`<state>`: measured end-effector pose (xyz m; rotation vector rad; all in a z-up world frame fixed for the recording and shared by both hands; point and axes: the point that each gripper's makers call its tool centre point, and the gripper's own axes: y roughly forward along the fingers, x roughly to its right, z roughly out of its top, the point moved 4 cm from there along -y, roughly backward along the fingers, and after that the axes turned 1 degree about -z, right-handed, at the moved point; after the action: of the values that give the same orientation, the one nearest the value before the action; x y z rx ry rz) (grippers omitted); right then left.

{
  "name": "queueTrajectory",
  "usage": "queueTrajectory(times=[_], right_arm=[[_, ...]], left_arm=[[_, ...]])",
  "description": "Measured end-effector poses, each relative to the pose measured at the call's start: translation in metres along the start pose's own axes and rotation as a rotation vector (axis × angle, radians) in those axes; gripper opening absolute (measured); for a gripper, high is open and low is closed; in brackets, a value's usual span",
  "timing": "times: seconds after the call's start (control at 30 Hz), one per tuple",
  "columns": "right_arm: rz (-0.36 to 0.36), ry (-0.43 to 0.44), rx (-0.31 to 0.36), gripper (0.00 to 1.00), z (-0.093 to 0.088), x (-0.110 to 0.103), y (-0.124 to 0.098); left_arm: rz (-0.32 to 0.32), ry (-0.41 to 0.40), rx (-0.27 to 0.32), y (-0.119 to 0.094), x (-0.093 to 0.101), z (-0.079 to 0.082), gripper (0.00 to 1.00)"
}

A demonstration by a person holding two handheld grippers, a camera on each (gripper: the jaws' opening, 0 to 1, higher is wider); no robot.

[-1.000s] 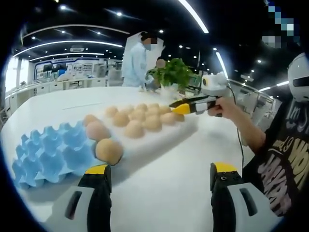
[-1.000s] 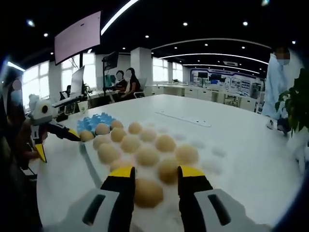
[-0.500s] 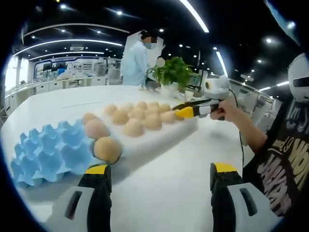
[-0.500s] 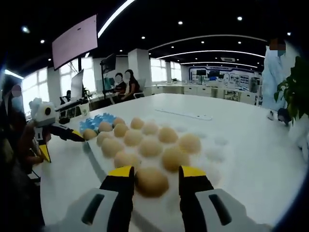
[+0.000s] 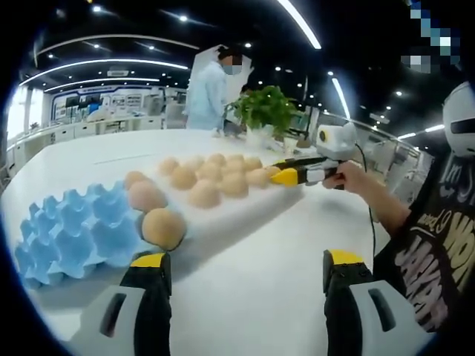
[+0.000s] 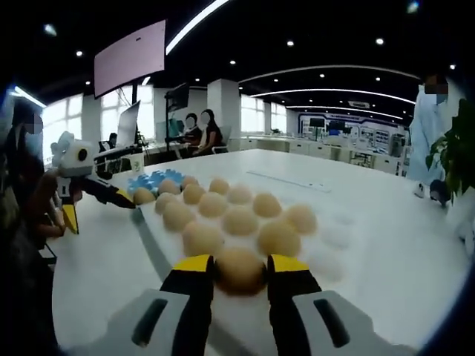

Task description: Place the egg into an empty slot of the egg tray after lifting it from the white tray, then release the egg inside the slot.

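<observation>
My right gripper [image 6: 240, 268] is shut on a tan egg [image 6: 239, 271] at the near end of the white tray [image 6: 332, 239], where several more eggs sit in rows. In the left gripper view that same gripper [image 5: 282, 176] comes in from the right, its yellow tips at the tray's far right end. The blue egg tray [image 5: 70, 241] lies left of the white tray [image 5: 245, 215], with two eggs [image 5: 163, 228] at the edge where they meet. My left gripper [image 5: 245, 273] stands open over bare table in front of them, holding nothing; it is also seen as the gripper [image 6: 98, 210] beside the blue tray [image 6: 151, 181].
A person in a white coat [image 5: 208, 93] stands at the far side of the big white table [image 5: 252, 297], next to a potted plant [image 5: 263, 110]. Seated people [image 6: 199, 130] are at desks beyond. The black-shirted torso [image 5: 438, 252] of the person holding the grippers is on the right.
The right gripper's jaws have drawn in against the egg between them, and its view has risen a little. The left gripper has stayed open and nearly still.
</observation>
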<state>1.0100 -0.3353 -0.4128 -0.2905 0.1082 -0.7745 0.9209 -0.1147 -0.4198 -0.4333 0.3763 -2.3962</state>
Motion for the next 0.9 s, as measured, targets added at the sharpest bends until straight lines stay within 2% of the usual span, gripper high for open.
queueTrajectory(times=[0.27, 0.9], right_arm=[[0.007, -0.001, 0.008, 0.30, 0.0012, 0.0038, 0.0045], [0.008, -0.008, 0.022, 0.30, 0.0020, 0.0058, 0.0054]], left_arm=[[-0.007, -0.002, -0.009, 0.0019, 0.0006, -0.0012, 0.85], [0.006, -0.005, 0.014, -0.0050, -0.0037, -0.0006, 0.85]])
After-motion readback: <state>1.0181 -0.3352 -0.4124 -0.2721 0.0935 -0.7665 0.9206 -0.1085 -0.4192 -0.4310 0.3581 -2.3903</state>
